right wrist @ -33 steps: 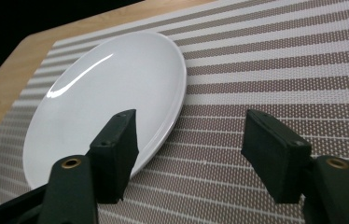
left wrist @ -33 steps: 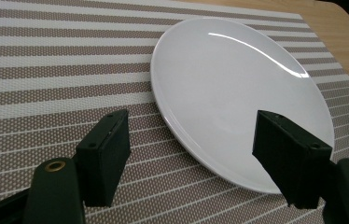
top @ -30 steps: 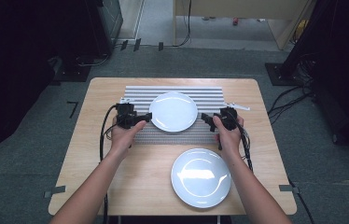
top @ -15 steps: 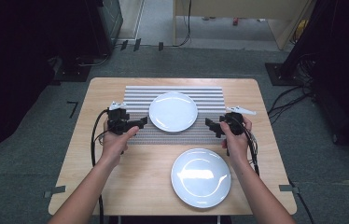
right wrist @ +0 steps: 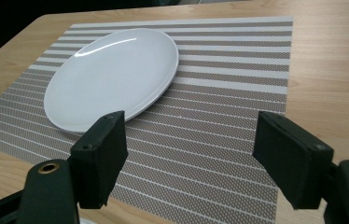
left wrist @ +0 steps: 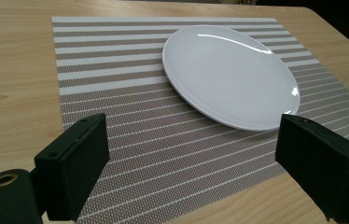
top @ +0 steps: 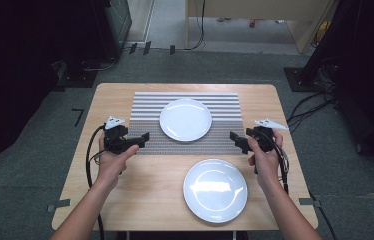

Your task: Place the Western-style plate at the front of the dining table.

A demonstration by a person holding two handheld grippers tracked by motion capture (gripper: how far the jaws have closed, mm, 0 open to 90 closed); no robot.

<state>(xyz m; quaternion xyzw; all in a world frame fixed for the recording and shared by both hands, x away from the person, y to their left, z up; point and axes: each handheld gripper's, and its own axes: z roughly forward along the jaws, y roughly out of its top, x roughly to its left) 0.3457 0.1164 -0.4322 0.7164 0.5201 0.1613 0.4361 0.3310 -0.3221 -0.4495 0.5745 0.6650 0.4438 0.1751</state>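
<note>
The white plate (top: pixel 185 119) is seen lying flat on the striped placemat (top: pixel 150 105), in the middle of the mat and toward the far half of the wooden table (top: pixel 115 200). It is flanked by the two tools and touched by neither. The left gripper (top: pixel 143 139) is held at the mat's near left corner, its jaws spread wide and pointed inward toward the plate, with nothing between them. The right gripper (top: pixel 235 139) is held at the mat's near right edge, likewise spread wide and empty, its jaws aimed inward at the plate from the other side.

In the left gripper view the plate (left wrist: pixel 231 74) is seen ahead of and slightly to the right of the open jaws, its near rim lying just beyond the right jaw, while bare mat (left wrist: pixel 116 93) is framed between the jaws. In the right gripper view the plate (right wrist: pixel 112 77) is found ahead and to the left, its near rim just beyond the left jaw, and striped mat (right wrist: pixel 238 65) is again framed in the gap.

A second white plate (top: pixel 215 189) is set on bare wood nearer the person, just beside the right hand (top: pixel 265 157) and well apart from the left hand (top: pixel 112 160).
</note>
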